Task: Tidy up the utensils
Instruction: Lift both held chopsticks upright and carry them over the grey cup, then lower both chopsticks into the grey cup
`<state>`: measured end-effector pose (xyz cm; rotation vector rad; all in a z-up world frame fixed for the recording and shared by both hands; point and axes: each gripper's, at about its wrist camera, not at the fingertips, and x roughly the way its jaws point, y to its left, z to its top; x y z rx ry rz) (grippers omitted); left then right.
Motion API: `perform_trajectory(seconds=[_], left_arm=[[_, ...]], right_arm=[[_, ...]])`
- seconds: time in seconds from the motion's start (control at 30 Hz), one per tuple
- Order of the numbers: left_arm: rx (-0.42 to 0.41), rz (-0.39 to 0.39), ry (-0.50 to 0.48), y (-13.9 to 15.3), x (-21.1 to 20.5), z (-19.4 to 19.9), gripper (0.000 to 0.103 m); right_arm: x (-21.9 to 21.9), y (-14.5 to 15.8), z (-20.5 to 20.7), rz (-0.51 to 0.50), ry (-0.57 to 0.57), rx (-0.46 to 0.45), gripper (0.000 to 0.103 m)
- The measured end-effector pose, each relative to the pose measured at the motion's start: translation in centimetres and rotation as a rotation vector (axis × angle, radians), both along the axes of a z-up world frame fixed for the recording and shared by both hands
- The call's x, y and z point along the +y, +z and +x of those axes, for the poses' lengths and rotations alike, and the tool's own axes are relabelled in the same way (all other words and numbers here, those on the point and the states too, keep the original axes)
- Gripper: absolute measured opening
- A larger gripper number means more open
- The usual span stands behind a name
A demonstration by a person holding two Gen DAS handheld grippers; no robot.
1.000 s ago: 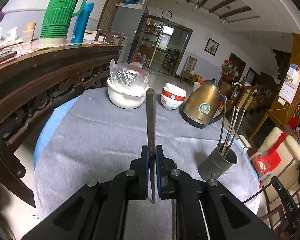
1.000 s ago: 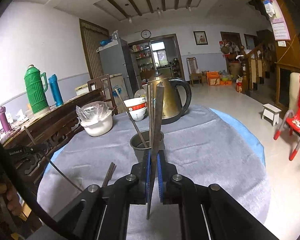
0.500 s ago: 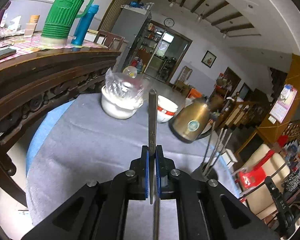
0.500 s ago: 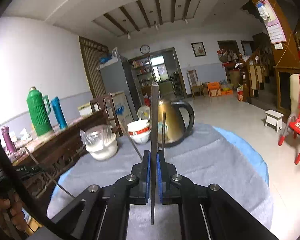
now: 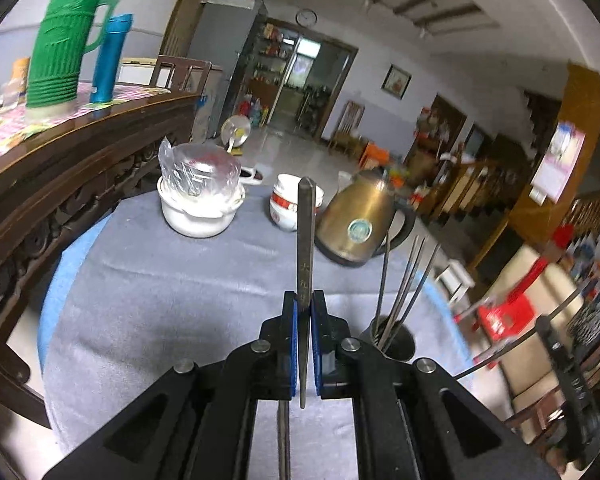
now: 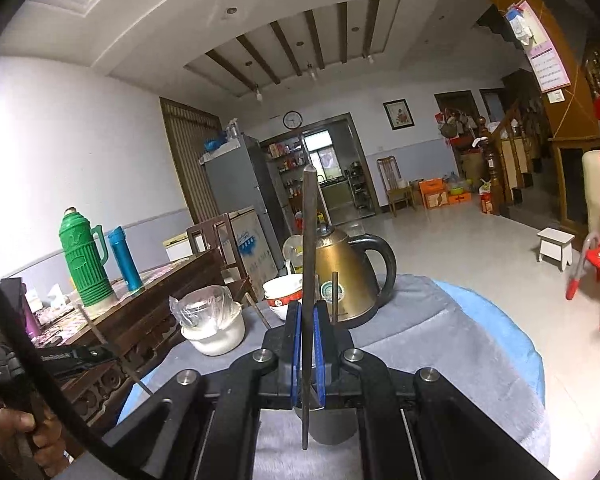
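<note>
My left gripper (image 5: 304, 312) is shut on a dark chopstick (image 5: 306, 236) that stands upright between the blue pads. A grey metal utensil holder (image 5: 392, 338) with several thin chopsticks (image 5: 406, 280) stands just to its right on the grey tablecloth (image 5: 172, 280). My right gripper (image 6: 308, 320) is shut on another dark chopstick (image 6: 310, 232), held upright right above the holder (image 6: 328, 428), whose rim is mostly hidden behind the jaws. A thin chopstick (image 6: 334, 298) sticks up beside it.
A brass kettle (image 5: 356, 224), a red-and-white bowl (image 5: 286, 208) and a white pot with a plastic bag (image 5: 200, 200) stand at the table's far side. A carved wooden sideboard (image 5: 60, 168) with a green thermos (image 5: 66, 36) lies to the left. Red chair (image 6: 596, 264) on the right.
The right gripper has risen and come over the holder, which now sits under its jaws. The left gripper has shifted closer to the holder, still holding its chopstick.
</note>
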<state>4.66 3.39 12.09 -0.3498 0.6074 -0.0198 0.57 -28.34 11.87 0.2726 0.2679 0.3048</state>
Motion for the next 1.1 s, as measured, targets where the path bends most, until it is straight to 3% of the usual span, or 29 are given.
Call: perform_trajectory(seconds=[0.23,0.7,0.83,1.1], left_arm=[[0.033,0.06,-0.012,0.5,-1.6,0.7,0.006],[0.031,0.106,-0.018,1.7,-2.5,0.9,0.006],[0.022,0.089,-0.036,2.2,-2.6,1.1,0.006],[-0.02,-0.02,-0.104,4.6,-2.9,2.2,0.006]], right_arm=[[0.0,0.1,0.5,0.0,0.002,0.005,0.006],[0.1,1.1,1.2,-0.005,0.011,-0.008,0.006],[0.0,1.4,1.4,-0.006,0.011,-0.012,0.006],[-0.3,2.1,2.0,-0.014,0.01,-0.015,0.006]])
